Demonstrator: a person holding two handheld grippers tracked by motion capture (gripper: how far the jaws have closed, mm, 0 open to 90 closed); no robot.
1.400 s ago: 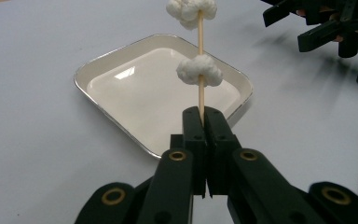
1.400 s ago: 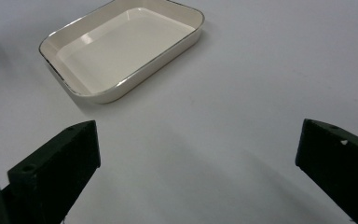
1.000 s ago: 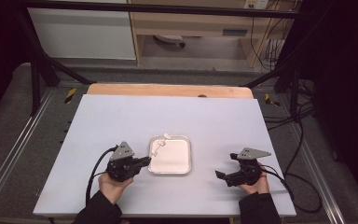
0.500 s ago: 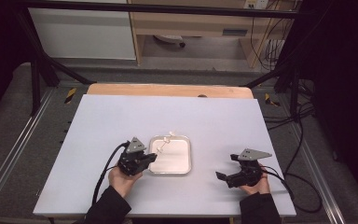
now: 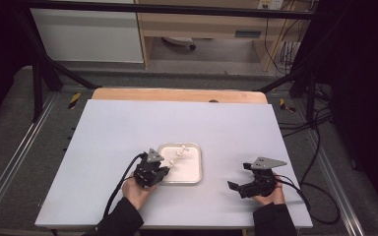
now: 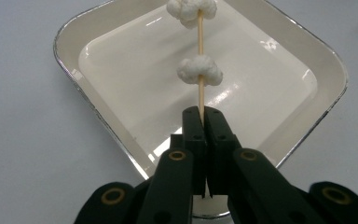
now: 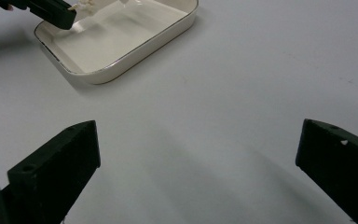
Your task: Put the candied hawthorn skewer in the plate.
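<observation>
A thin wooden skewer (image 6: 200,79) carrying white puffy pieces (image 6: 199,71) is held over a white square tray (image 6: 303,121). My left gripper (image 6: 201,111) is shut on the skewer's near end, at the tray's near left corner (image 5: 163,177) in the high view. The skewer (image 5: 178,155) points away across the tray. My right gripper (image 5: 236,186) rests on the table to the right of the tray, jaws wide open with bare table between them. In the right gripper view the tray (image 7: 135,49) lies at the upper left, with the left gripper's jaws (image 7: 58,14) over its far corner.
The tray sits on a pale table top (image 5: 128,128) with a wooden strip (image 5: 177,95) along the far edge. Metal rails run along both sides of the table. Cables (image 5: 315,196) trail off the right side.
My left gripper has moved right and down toward the tray, bringing the skewer over it. The right gripper has stayed where it was.
</observation>
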